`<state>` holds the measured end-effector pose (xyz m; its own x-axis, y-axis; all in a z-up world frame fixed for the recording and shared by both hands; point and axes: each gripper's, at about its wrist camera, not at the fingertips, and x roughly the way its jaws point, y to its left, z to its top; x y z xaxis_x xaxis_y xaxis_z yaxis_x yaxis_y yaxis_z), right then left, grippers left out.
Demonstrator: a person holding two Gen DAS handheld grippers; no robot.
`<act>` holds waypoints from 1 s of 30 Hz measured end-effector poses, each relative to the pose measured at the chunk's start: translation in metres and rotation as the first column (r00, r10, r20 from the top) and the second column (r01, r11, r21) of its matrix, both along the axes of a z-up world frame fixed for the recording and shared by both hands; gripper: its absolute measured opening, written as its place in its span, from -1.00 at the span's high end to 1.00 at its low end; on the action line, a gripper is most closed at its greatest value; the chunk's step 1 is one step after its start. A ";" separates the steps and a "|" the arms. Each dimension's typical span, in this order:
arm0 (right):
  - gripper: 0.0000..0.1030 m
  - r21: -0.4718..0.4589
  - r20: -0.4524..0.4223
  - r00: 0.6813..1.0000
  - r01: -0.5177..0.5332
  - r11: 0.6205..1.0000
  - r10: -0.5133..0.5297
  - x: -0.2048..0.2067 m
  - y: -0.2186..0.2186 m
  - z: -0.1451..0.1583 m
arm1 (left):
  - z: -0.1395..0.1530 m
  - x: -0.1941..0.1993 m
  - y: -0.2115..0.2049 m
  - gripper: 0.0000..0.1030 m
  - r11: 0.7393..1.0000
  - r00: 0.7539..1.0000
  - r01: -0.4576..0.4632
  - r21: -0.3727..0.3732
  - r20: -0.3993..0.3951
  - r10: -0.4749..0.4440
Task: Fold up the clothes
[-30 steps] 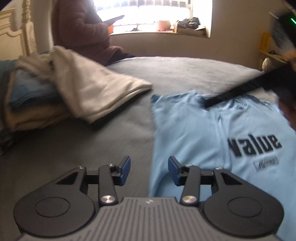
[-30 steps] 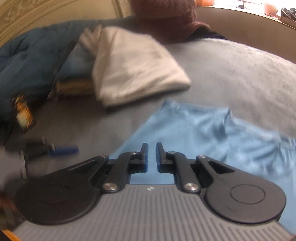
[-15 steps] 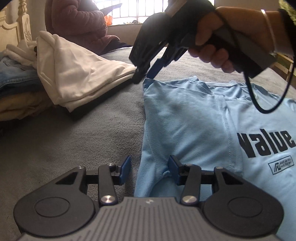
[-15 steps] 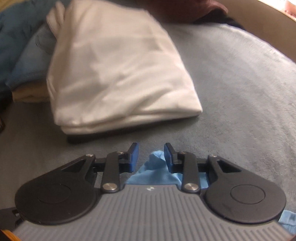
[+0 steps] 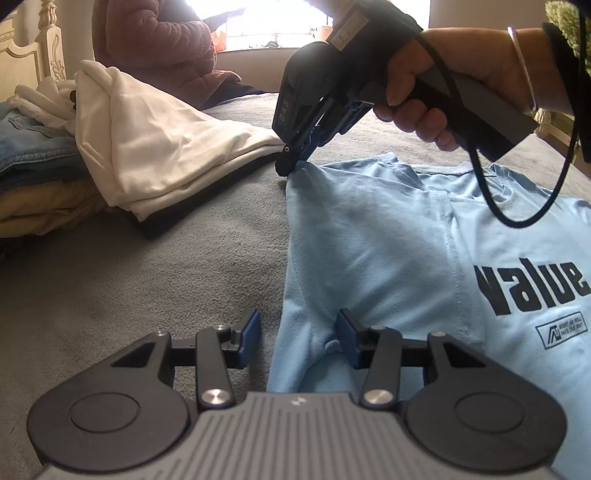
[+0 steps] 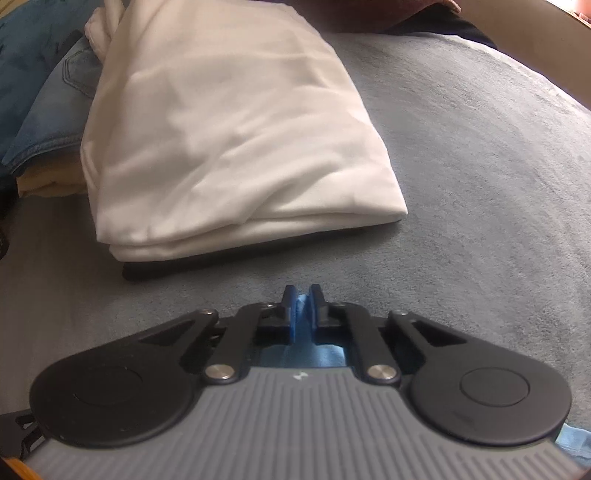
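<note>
Folding is barely beginning: our right gripper point(image 6: 300, 308) is pinching the shirt point(image 5: 388, 236) corner, left gripper point(image 5: 297, 332) gaping over its edge, white pile point(image 6: 229, 122) lying folded beyond.

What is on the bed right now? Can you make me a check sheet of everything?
Surface: grey blanket on the bed.
Job's things: light blue T-shirt lying flat, print facing up.
Clutter: folded white shirt on a pile with jeans.
Grippers: right hand-held gripper shut on the T-shirt's far corner; left hand-held gripper open, with the near sleeve edge between its pads.
Cables: black cable looping from the right handle.
Surroundings: seated person, bright window, headboard.
</note>
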<state>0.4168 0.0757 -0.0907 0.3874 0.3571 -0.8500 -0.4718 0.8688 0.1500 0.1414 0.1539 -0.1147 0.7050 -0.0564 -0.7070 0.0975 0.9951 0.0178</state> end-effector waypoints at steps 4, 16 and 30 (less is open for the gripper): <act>0.92 0.023 0.013 0.999 0.053 0.998 -0.053 0.003 -0.006 -0.002 | 0.000 -0.001 0.000 0.08 1.000 1.000 -0.003 0.002 0.000 0.003; 0.84 0.182 0.029 0.990 0.131 0.975 -0.139 -0.005 -0.040 0.021 | 0.000 -0.001 0.002 0.08 1.000 1.000 -0.004 -0.008 -0.002 0.004; 0.81 0.281 -0.101 0.919 0.393 0.876 -0.380 -0.007 -0.103 0.005 | 0.003 -0.002 0.012 0.01 0.997 1.000 -0.016 -0.081 -0.009 0.016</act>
